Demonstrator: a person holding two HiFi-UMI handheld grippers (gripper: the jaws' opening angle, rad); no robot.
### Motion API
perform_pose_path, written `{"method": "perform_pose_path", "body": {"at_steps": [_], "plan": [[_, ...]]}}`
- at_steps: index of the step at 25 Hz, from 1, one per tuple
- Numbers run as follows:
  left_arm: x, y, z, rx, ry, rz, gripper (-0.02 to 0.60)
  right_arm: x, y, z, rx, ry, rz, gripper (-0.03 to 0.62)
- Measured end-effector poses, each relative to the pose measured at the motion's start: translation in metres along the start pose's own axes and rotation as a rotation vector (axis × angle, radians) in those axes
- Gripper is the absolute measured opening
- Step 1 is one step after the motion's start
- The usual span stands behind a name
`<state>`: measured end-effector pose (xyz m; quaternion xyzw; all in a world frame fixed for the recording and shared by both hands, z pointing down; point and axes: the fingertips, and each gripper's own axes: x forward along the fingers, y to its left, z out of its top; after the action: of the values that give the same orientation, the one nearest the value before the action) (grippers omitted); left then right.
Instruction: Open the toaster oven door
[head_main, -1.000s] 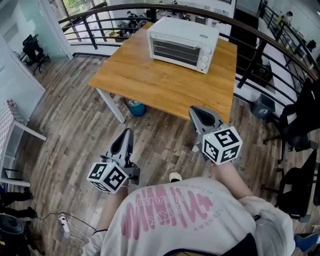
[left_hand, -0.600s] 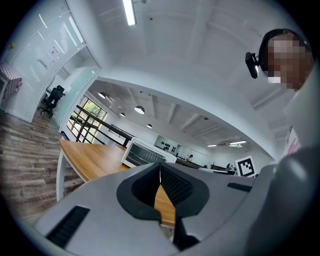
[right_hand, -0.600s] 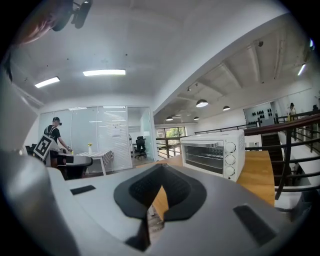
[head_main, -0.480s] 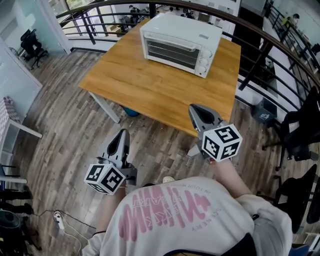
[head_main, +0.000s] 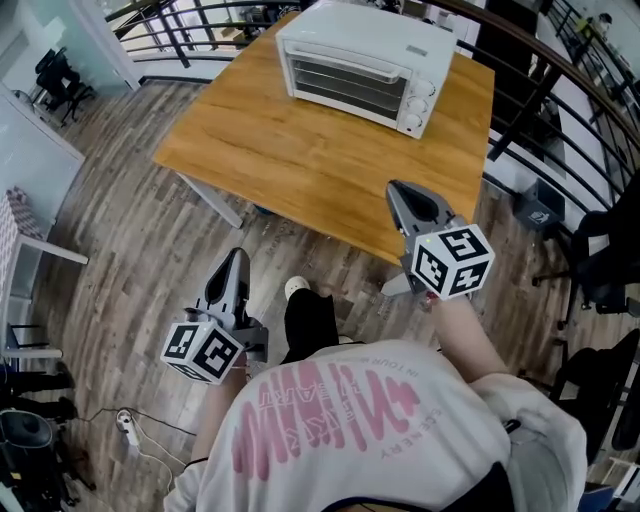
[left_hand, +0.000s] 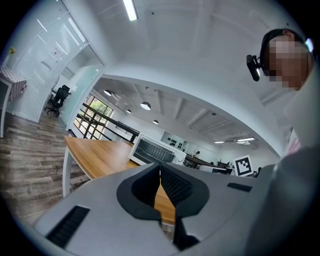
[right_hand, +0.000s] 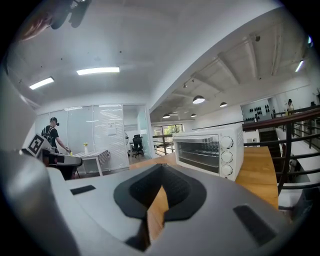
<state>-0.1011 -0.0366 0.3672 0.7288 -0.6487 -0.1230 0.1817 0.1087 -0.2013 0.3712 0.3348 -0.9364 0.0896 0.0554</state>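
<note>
1. Holding the left gripper (head_main: 237, 257) at seven o'clock of the toaster oven (head_main: 360, 60) in the head view, over the plank floor (head_main: 120, 230) and clear of the table (head_main: 250, 150). Tongs narrow, with tips touching and nothing between them.
2. Standing on the far part of the wooden table, at twelve o'clock in the head view: the white toaster oven, door shut. Long axis from about ten o'clock to four. Glass front facing between six and seven o'clock, toward the person's shirt (head_main: 350, 430). Knobs (head_main: 421, 100) at the four o'clock end.
3. Cut off by the upper border of the head view: the oven's rear top edge. Hidden behind the gripper body in the left gripper view: its lower part. Too small there to make out the door handle.
4. Holding the right gripper (head_main: 398, 190) at five o'clock of the oven, overlapping the table's near corner in the head view. Tongs narrow and closed on nothing, with only tabletop showing through the slit behind the tips.
</note>
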Motion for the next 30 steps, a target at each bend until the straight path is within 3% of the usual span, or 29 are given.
{"method": "perform_pose_path", "body": {"at_steps": [18, 30], "plan": [[0.092, 0.057, 0.062, 0.008, -0.054, -0.087, 0.021, 0.086, -0.056, 0.083, -0.1, -0.062, -0.118, 0.014], [0.163, 0.089, 0.113, 0.033, -0.034, -0.17, 0.021, 0.137, -0.095, 0.121, -0.112, -0.064, -0.217, 0.051]]}}
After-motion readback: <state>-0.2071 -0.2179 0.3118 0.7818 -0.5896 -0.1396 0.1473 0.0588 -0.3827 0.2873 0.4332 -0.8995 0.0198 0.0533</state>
